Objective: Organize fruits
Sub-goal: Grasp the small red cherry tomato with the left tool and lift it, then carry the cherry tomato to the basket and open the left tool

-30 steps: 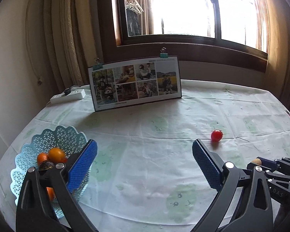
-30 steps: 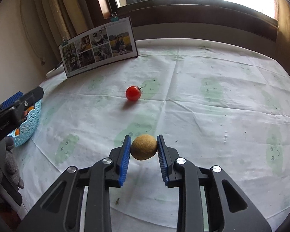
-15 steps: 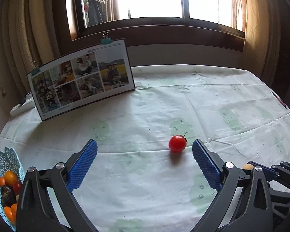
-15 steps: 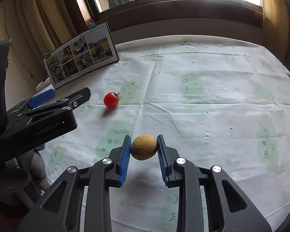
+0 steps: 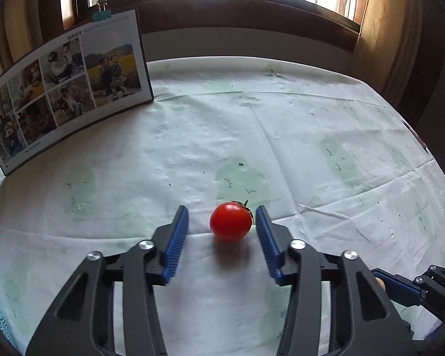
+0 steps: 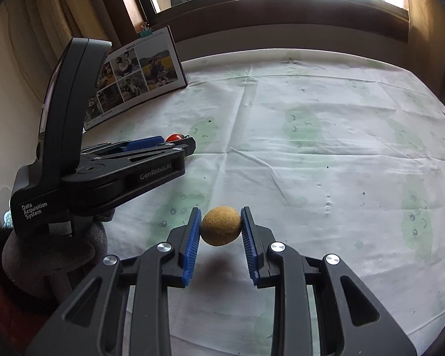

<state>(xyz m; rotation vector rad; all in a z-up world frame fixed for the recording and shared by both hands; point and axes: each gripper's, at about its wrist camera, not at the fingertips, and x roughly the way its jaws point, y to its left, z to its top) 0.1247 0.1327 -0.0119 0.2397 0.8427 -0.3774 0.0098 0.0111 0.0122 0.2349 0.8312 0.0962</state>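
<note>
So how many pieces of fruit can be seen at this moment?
2: a red tomato on the tablecloth between the open left gripper fingers, and a brown fruit held by the right gripper. Others may be out of view.

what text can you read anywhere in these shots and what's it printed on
"GenRobot.AI": side of the left gripper body, seen from the right wrist view.
"Data Acquisition System": rear of that same gripper body.
"MEET": heading at the top of the photo board; the fine print beside it and along the bottom edge is too small to read.
No text on the tablecloth, only small drawn marks.
</note>
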